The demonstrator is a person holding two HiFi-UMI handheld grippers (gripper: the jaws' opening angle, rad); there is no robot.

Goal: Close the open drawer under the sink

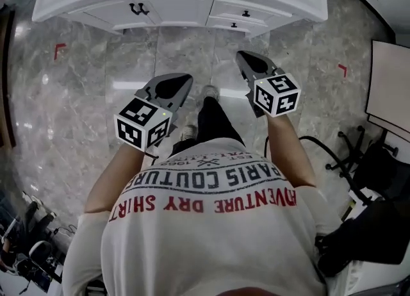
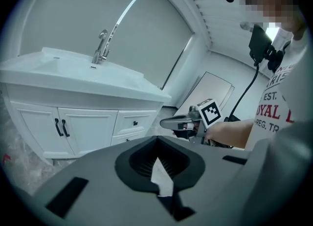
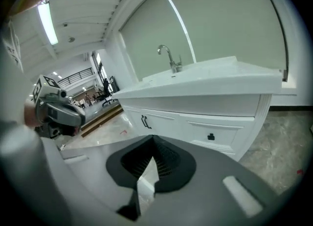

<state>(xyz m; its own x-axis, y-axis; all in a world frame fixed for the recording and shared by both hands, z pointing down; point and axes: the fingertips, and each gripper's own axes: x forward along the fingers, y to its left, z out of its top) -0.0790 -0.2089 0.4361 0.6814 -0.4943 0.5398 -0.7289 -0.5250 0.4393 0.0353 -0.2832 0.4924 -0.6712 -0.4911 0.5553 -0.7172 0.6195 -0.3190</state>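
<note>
Both pairs of jaws stood together, clamped on nothing: the left gripper (image 2: 156, 139) and the right gripper (image 3: 152, 138) each pointed toward the white vanity (image 1: 173, 0) at the head view's top, well apart from it. The upper drawer (image 1: 246, 13) and lower drawer (image 1: 233, 25) sat right of the cabinet doors (image 1: 138, 9). Their fronts faced the person and their long axes ran left to right. Whether either stood out could not be told.

Left gripper (image 1: 184, 80), right gripper (image 1: 242, 56), both closed (empty), held forward
</note>
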